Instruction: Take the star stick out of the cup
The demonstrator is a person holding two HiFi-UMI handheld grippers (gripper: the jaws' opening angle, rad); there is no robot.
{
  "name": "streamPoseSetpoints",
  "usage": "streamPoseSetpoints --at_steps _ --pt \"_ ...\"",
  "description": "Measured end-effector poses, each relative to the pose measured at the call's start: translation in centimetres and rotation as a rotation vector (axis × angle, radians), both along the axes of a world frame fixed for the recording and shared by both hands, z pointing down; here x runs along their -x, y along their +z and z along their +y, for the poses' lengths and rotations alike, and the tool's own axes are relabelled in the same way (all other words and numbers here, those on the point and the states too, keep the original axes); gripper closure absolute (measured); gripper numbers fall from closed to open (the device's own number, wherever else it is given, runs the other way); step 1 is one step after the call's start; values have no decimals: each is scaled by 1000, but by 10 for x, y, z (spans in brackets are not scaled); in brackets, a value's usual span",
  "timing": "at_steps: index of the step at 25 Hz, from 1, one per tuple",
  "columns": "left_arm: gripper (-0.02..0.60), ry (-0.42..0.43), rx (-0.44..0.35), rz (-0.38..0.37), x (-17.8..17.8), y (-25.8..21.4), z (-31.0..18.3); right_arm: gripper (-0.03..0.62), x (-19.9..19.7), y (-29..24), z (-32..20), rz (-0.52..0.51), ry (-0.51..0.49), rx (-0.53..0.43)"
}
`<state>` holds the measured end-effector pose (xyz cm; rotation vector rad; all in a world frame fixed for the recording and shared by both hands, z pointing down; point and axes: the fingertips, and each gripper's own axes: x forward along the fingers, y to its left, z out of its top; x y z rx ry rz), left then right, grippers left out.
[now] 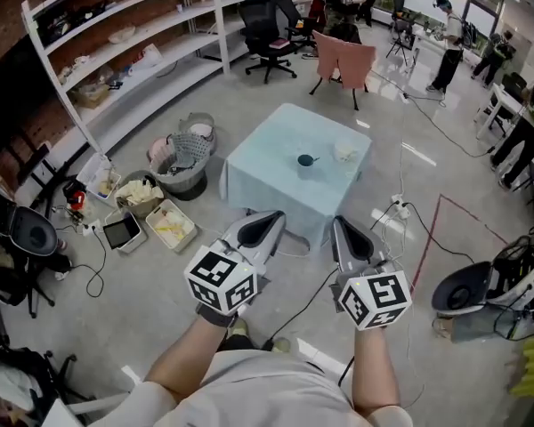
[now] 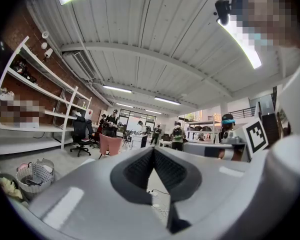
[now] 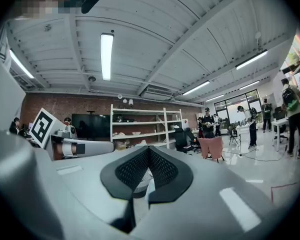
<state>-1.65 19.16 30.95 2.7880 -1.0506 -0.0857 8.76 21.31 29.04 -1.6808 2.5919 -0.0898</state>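
Your left gripper (image 1: 274, 217) and right gripper (image 1: 339, 223) are closed, empty, well apart from the cup (image 1: 307, 160) on the table (image 1: 267, 149); stick too small to see, likely light, thin, stiff, so pinch its exposed shaft gently.

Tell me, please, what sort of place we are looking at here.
Probably an open-plan lab or workshop: white shelving along a brick wall, an office chair, and a cloth-covered table on a bare concrete floor.
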Motion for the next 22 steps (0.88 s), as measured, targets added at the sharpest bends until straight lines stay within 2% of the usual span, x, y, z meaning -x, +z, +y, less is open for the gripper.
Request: streamPoseSetpoints --at_steps 11,17,22 --pt "575 -17 27 -5 7 11 -30 585 -6 11 -27 -31 9 26" --pt "575 7 37 -3 11 22 -74 584 1 20 -69 -18 24 48" --pt "575 42 33 -19 7 30 -128 585 4 31 -124 -3 47 70"
